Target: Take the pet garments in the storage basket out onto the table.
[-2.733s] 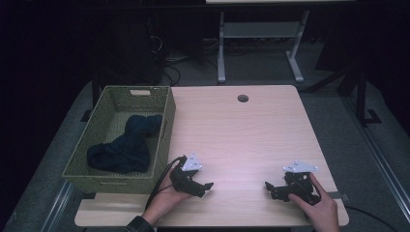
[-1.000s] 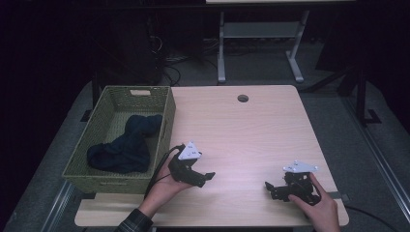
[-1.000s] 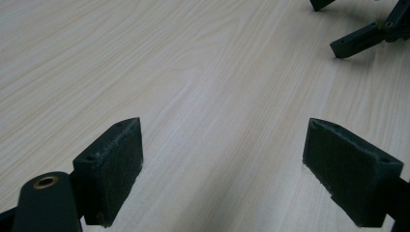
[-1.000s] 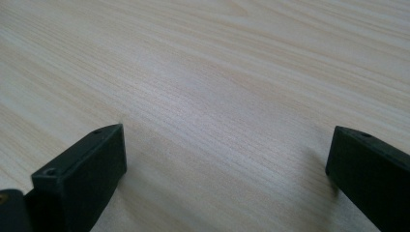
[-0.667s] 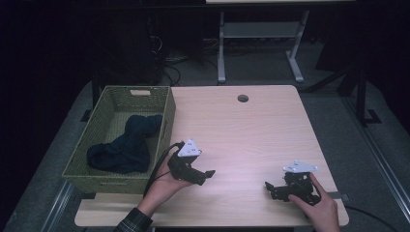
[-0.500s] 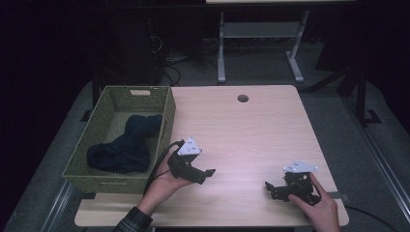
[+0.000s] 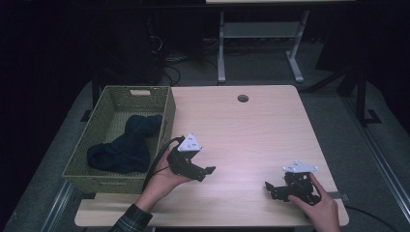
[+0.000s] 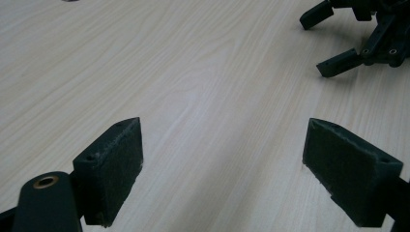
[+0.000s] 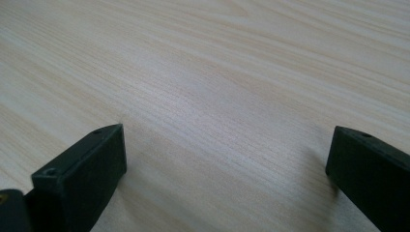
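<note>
Navy cloth (image 7: pixel 126 144) lies crumpled in the green woven basket (image 7: pixel 167 112) at the left edge of the pale wood counter (image 7: pixel 251 130), and it looks to be what the work is heading for, since the left claw (image 7: pixel 205 170) is the one lifted in the hand just beside the basket's near right corner. Its jaws stand wide apart with nothing between them, pointing rightward over bare wood (its own view looks across at the other tool). The right claw (image 7: pixel 270 188) rests low on the counter near the front right corner, likewise spread and empty, well apart from the basket. To do the reach well, I judge the left hand should turn the jaws back toward the basket, rise clear of the wicker wall so the trailing cable does not snag the rim, then come down on the highest fold of the cloth and pinch a thick bunch rather than a thin edge
</note>
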